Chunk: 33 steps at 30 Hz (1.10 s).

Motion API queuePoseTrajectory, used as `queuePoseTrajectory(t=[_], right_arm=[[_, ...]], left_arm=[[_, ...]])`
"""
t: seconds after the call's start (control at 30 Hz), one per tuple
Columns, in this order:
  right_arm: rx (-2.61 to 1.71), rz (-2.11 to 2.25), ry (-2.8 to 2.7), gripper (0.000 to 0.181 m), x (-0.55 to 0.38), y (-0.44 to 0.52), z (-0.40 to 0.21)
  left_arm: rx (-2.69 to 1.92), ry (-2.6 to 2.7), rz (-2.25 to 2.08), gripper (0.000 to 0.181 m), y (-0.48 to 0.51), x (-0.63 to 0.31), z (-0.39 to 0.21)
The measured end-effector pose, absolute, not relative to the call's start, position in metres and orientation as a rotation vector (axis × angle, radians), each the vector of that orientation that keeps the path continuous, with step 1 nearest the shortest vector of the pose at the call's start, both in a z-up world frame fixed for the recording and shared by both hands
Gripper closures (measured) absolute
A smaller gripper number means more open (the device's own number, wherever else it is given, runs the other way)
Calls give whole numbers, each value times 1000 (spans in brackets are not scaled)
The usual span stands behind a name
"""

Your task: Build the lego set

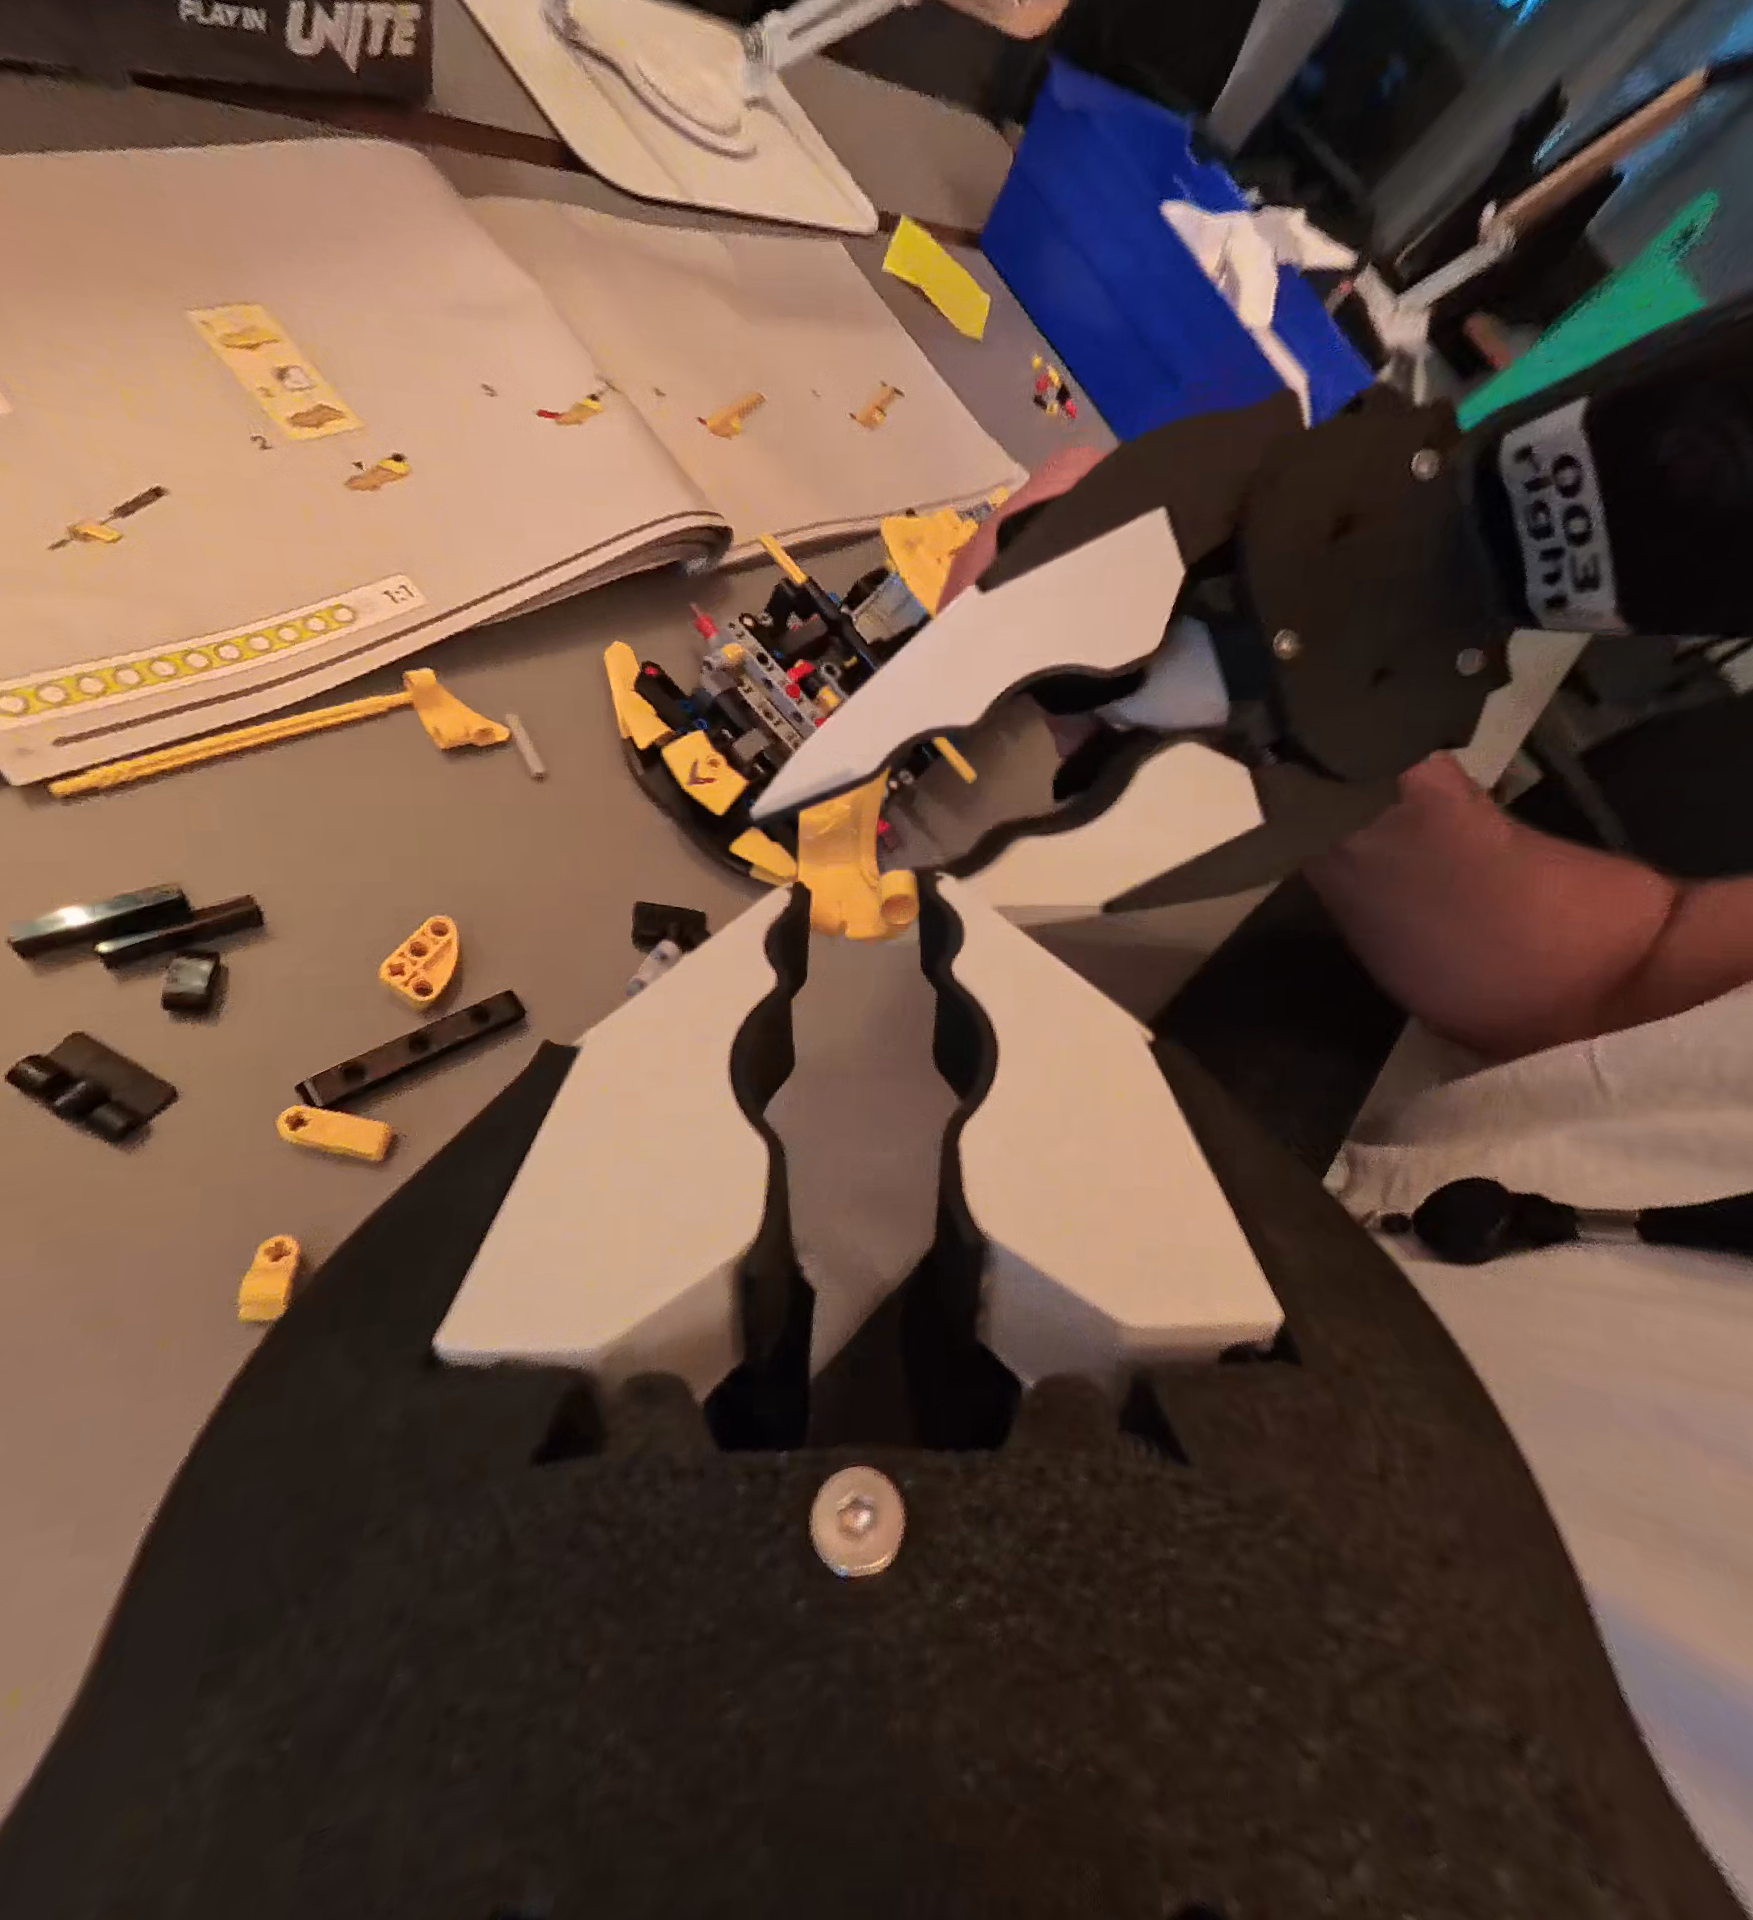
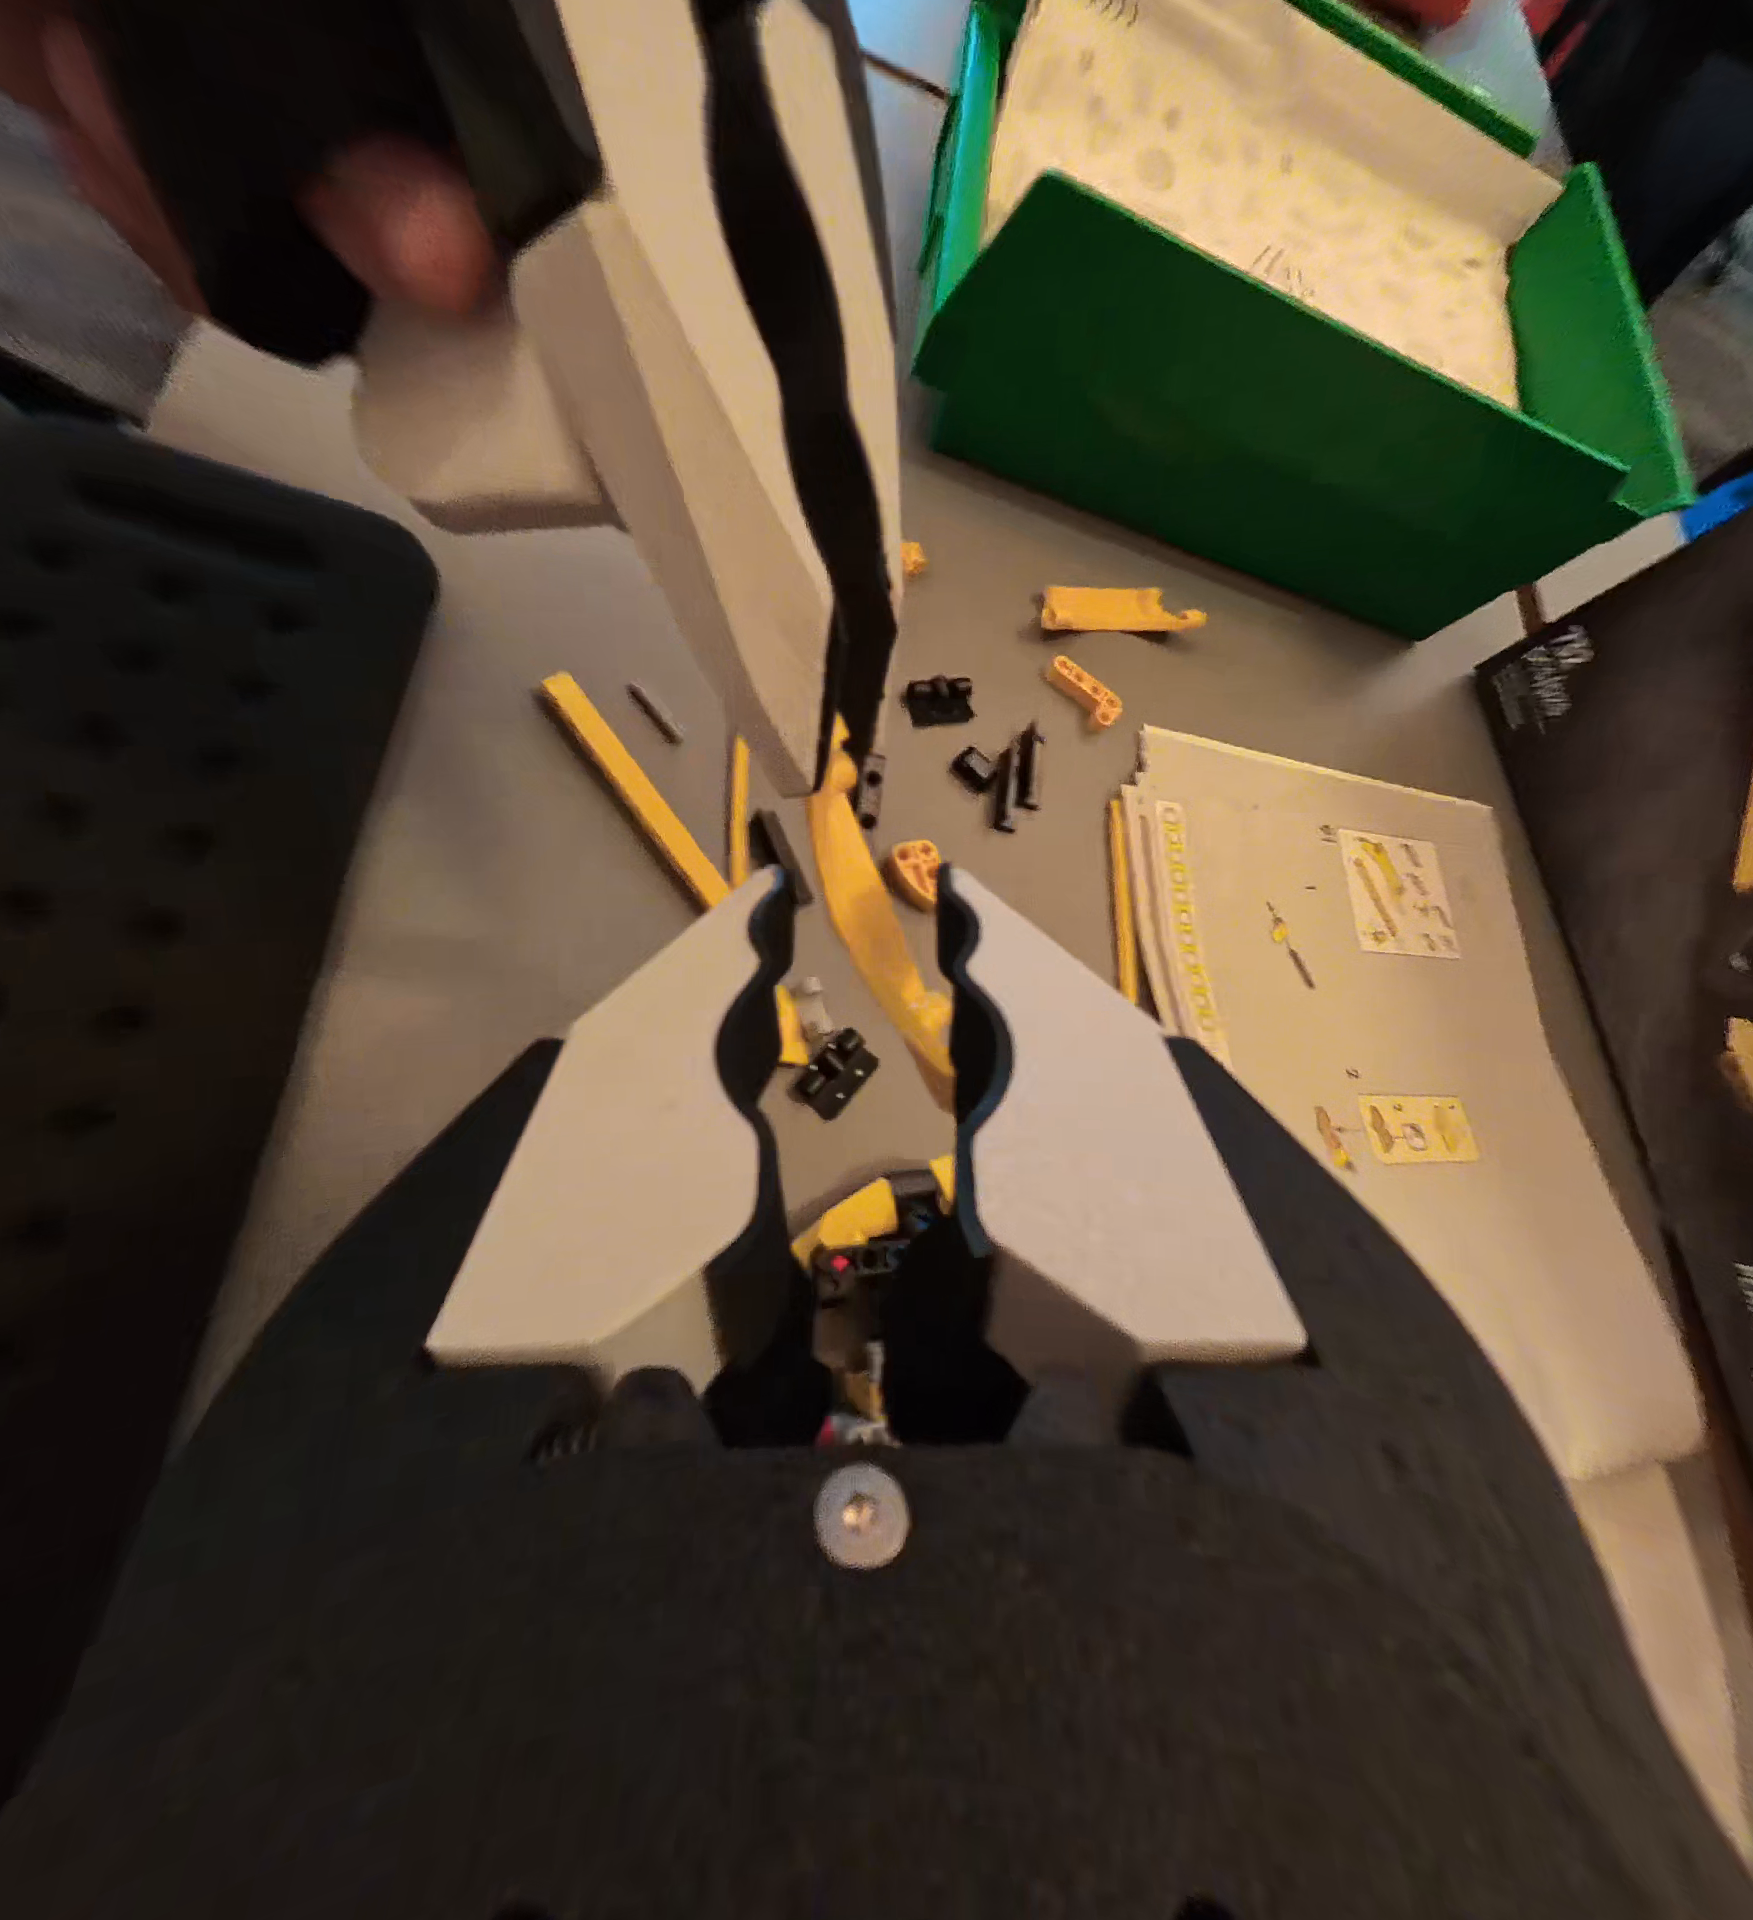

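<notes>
A partly built yellow and black lego model [image 1: 768,675] sits between the fingers of my right gripper [image 1: 830,836], which comes in from the right. In the right wrist view the model [image 2: 867,1236] is deep between the jaws of that gripper [image 2: 861,888], which is shut on it. My left gripper [image 1: 867,894] is shut on the end of a yellow curved panel [image 1: 846,862]. In the right wrist view it [image 2: 846,758] comes down from above, and the panel [image 2: 856,904] runs from its tips down to the model.
An open instruction booklet [image 1: 332,364] lies at the back left. Loose parts lie on the grey table: a yellow beam [image 1: 420,961], black pieces [image 1: 134,920], a long yellow axle [image 1: 228,743]. A blue bin [image 1: 1142,260], a green box [image 2: 1267,395] and a black set box [image 2: 1734,935] stand around. A person's arm [image 1: 1526,914] is at the right. The right tips stand about 15 centimetres off the long yellow axle [image 1: 228,743]. The right camera catches it too, in the right wrist view [image 2: 1119,887].
</notes>
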State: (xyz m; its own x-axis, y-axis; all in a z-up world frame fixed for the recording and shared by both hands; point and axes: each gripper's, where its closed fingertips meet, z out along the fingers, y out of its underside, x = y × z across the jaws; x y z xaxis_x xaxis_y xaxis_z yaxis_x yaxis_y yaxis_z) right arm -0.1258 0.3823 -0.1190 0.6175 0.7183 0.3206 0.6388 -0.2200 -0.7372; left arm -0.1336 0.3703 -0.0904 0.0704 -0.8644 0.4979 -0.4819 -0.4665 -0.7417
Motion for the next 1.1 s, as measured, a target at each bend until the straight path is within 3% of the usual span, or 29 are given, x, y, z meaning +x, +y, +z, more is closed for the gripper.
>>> queuePoseTrajectory(t=[0.1,0.23,0.4,0.53,0.6,0.83,0.93,1.0,1.03,1.1], right_arm=[[-1859,5,-1037,173,-120,385,-112],[-1875,125,-706,179,-104,390,-101],[-1690,734,-74,180,-82,386,-61],[-1375,1095,309,180,-61,375,-31],[-1245,1255,434,180,-55,370,-24],[-1077,1455,534,180,-54,360,-19],[-1060,1471,479,180,-61,358,-14],[-1049,1487,450,180,-62,357,-12],[-1080,1486,419,177,-63,356,-13],[-1160,1416,359,153,-56,352,-20]], left_arm=[[-1946,1383,-1287,162,369,-131,-86],[-1835,1253,-1384,150,381,-124,-60],[-1781,1241,-1525,150,374,-116,-65],[-1586,976,-2130,150,354,-101,-30],[-1535,930,-2201,150,349,-93,-26],[-1540,993,-2124,152,337,-67,-28],[-1532,1076,-2053,171,329,-63,-30],[-1517,1133,-1939,172,328,-63,-30],[-1512,1184,-1849,172,329,-64,-31],[-1457,1311,-1543,173,337,-70,-36]])
